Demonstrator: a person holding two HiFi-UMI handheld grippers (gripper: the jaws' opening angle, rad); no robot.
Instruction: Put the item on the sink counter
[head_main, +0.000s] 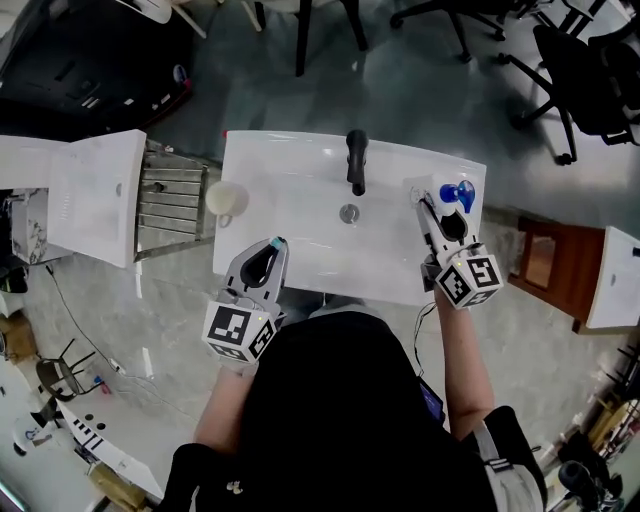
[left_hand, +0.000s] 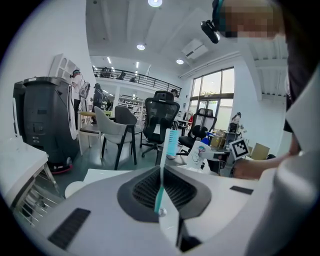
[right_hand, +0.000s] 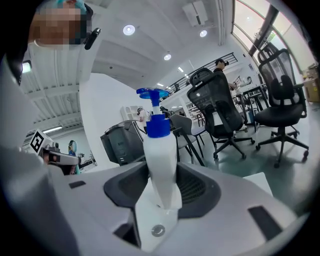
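Note:
A white sink counter (head_main: 300, 255) with a black faucet (head_main: 356, 160) lies below me. My left gripper (head_main: 268, 250) hovers over the counter's front left part, shut on a thin teal toothbrush (head_main: 277, 242). In the left gripper view the toothbrush (left_hand: 169, 145) stands upright between the closed jaws of the left gripper (left_hand: 161, 172). My right gripper (head_main: 437, 215) is over the counter's right end, shut on a white pump bottle with a blue head (head_main: 460, 192). The right gripper view shows the bottle (right_hand: 160, 160) pinched at its lower body by the right gripper (right_hand: 160, 177).
A white cup (head_main: 226, 198) sits at the counter's left edge. A metal rack (head_main: 170, 200) and a white cabinet (head_main: 95, 195) stand to the left. A wooden chair (head_main: 545, 265) is at the right, office chairs (head_main: 590, 70) behind the sink.

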